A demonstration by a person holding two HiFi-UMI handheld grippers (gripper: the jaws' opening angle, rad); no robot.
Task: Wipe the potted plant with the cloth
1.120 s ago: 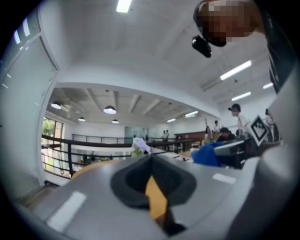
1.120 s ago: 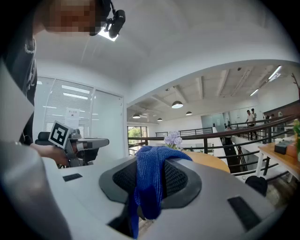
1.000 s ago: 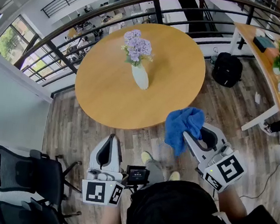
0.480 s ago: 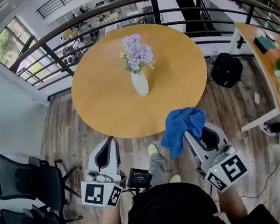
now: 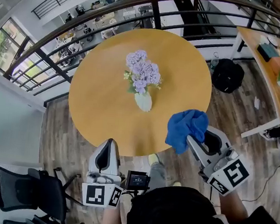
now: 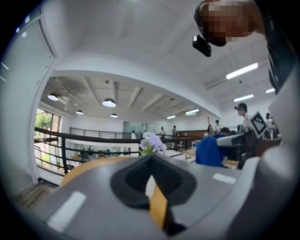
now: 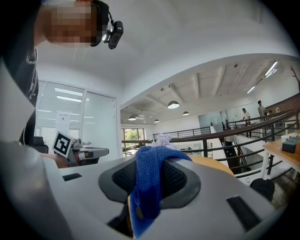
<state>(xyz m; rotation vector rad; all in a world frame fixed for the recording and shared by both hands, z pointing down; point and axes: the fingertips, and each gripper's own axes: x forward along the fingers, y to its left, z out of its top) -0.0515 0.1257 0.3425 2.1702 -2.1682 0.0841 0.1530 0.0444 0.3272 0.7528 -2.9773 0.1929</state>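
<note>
Head view: showing purple-flowered white-potted plant [image 5: 143,99] centred on round wooden table [image 5: 95,114], clear of rim; clamping bunched blue cloth [image 5: 184,127] in right gripper [image 5: 192,138] at near edge; holding left gripper [image 5: 108,143] closed, empty, over floor [image 5: 58,130].

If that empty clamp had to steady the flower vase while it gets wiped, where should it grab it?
Probably the white vase itself, on its smooth body just under the purple flowers, coming in level from the near table edge. It stands upright, and the blooms look too soft to pinch. The left gripper is shut, so it must open first.
</note>
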